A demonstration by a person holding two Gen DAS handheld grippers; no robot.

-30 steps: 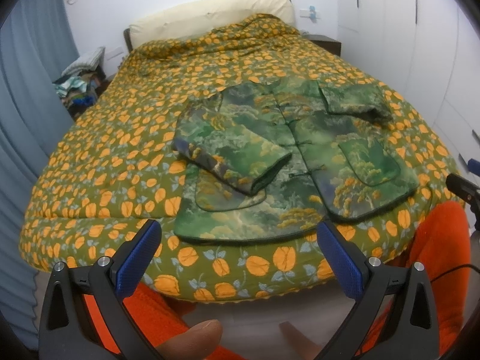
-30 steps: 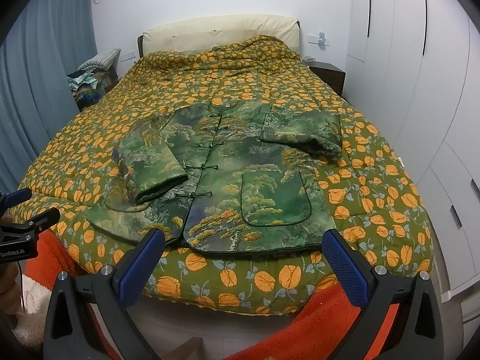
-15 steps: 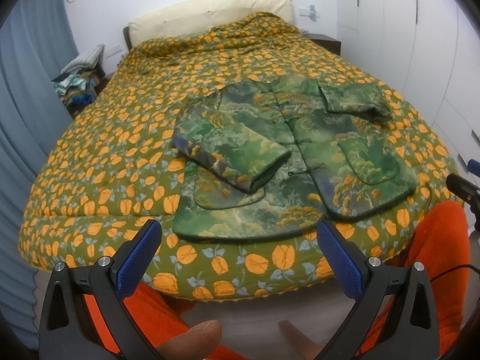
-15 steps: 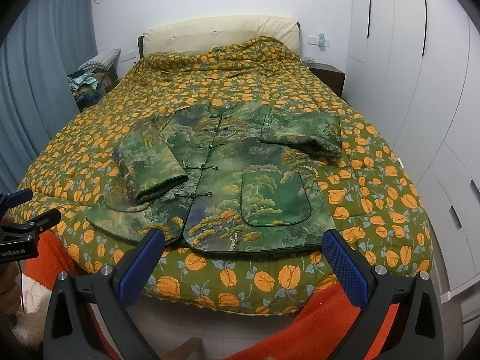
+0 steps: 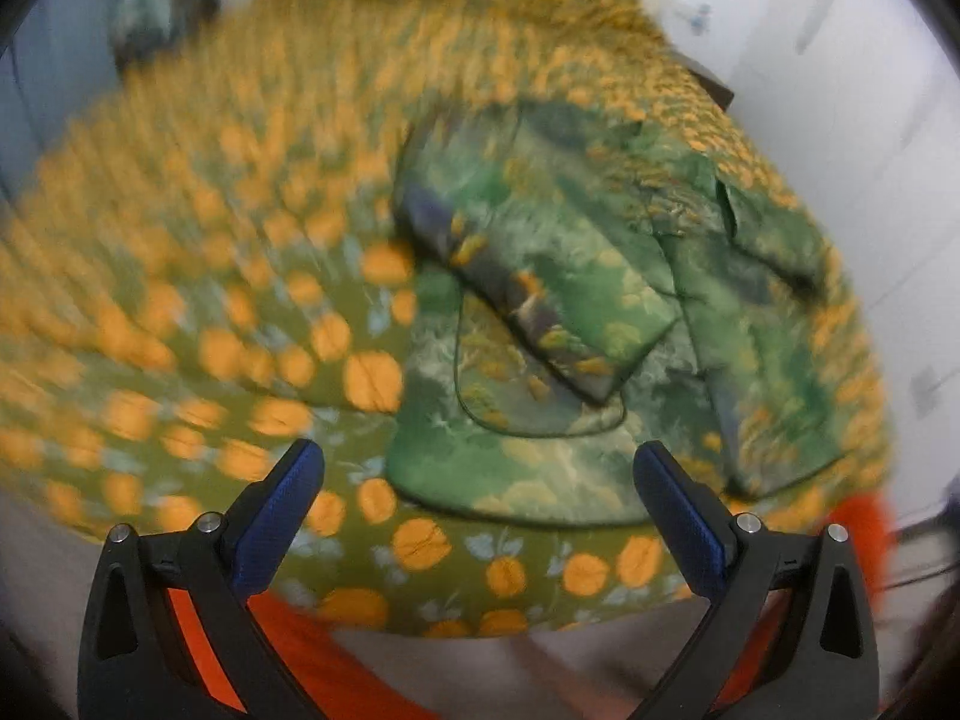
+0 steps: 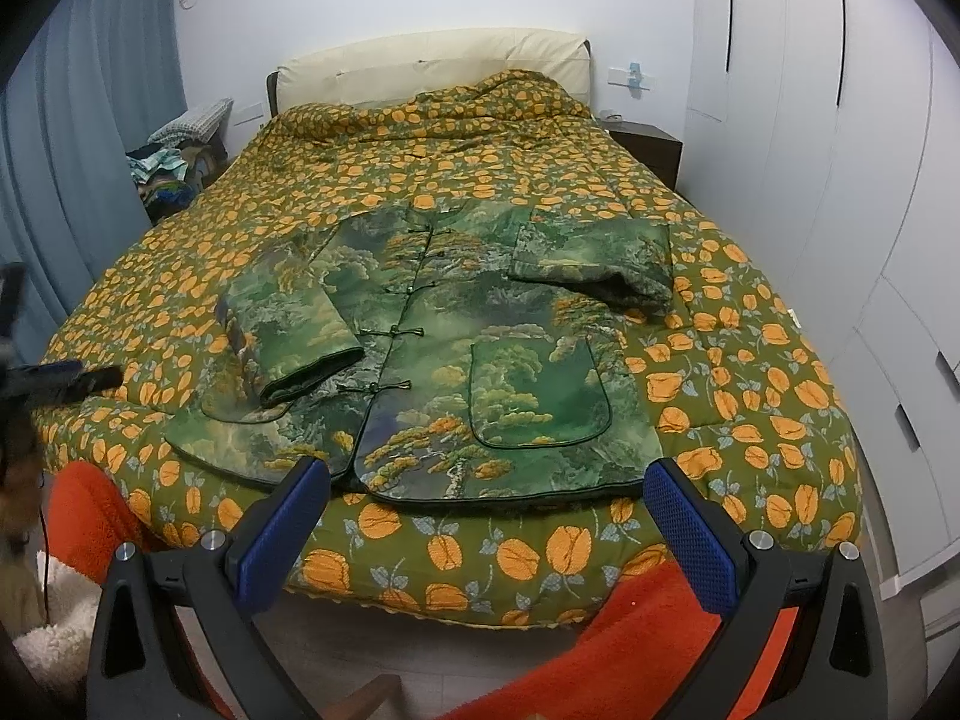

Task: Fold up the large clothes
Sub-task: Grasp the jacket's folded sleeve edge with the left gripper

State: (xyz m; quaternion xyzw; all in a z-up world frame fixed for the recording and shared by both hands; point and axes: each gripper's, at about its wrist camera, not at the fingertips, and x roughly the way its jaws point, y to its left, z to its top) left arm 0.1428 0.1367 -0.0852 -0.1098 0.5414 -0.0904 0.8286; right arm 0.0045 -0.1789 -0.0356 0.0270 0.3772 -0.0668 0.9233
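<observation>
Both your grippers, left (image 5: 478,465) and right (image 6: 487,483), had jaws wide, near the jacket (image 6: 456,354) on the bed (image 6: 750,360).

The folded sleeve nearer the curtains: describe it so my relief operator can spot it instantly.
Start at the bed with the orange-flowered quilt; near its foot lies a green landscape-print jacket. On the jacket's curtain side, the sleeve is folded diagonally down over a hip pocket, its dark-lined cuff pointing toward the knot buttons. The other sleeve lies crosswise near the collar.
</observation>
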